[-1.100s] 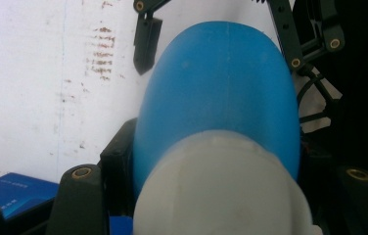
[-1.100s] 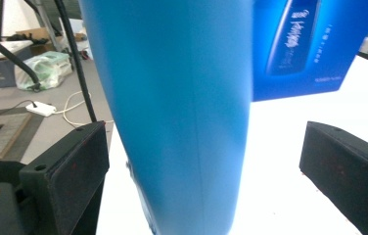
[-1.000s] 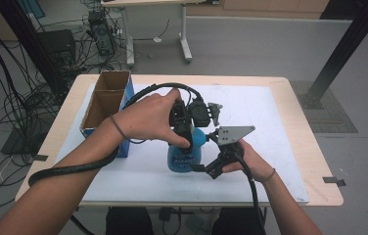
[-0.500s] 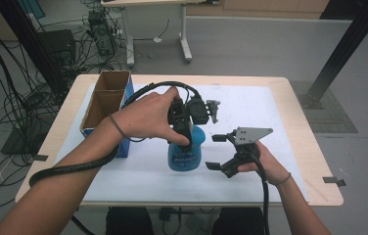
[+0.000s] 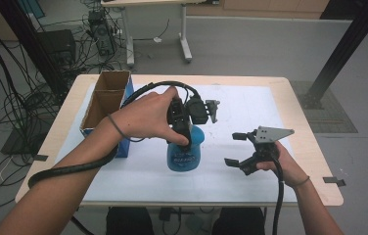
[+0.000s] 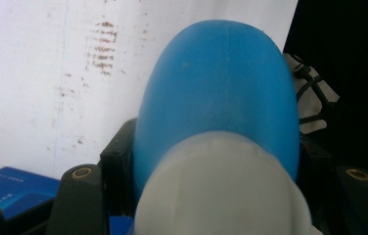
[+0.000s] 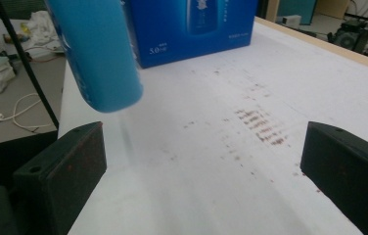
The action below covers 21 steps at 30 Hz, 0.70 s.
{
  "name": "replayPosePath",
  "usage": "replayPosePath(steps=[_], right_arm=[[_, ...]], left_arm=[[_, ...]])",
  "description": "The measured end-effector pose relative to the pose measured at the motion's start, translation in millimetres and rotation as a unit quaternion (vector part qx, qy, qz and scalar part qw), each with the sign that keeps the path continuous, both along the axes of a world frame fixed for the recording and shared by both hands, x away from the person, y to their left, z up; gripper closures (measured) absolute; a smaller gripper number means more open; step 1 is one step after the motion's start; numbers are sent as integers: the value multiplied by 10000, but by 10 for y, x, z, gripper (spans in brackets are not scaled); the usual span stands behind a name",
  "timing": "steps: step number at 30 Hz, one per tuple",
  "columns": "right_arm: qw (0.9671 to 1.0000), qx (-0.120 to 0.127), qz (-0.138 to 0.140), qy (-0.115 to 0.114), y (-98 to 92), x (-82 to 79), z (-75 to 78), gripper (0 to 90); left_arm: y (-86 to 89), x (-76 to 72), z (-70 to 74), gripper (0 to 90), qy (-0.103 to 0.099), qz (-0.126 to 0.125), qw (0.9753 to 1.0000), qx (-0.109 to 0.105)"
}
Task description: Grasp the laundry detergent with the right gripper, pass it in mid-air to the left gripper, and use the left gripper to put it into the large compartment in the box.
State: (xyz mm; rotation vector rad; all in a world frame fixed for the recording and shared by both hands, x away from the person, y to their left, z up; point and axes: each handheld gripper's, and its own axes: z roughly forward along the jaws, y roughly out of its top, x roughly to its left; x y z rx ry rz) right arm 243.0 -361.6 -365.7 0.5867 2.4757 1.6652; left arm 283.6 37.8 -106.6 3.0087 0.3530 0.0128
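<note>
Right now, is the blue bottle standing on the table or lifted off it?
Lifted. In the right gripper view the blue bottle hangs clear above the white sheet; the left hand-held gripper grips its neck.

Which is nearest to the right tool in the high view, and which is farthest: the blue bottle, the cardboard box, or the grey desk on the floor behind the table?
From the right tool:
1. Blue bottle, just to its left on the white sheet, held by the left tool.
2. Cardboard box, at the table's far left edge.
3. Grey desk, on the floor beyond the table.
</note>
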Motion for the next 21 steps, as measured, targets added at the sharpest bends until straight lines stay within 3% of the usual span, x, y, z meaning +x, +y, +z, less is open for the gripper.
replayPosePath(steps=[8,13,15,17,21], right_arm=[[9997,-27,-226,59,-113,-40,-16,31],[9995,-61,-311,71,-142,-51,-10,32],[9993,-62,-351,68,-148,-55,-10,32],[9992,-72,-386,74,-150,-61,-7,33],[9991,-103,-402,83,-145,-70,10,32]], left_arm=[[-23,22,4,373,-11,22,10000,24],[-46,39,6,373,-39,202,9998,53],[-81,54,0,373,-22,331,9993,142],[-61,67,-23,374,-54,619,9980,70],[-38,68,-47,374,-141,964,9952,20]])
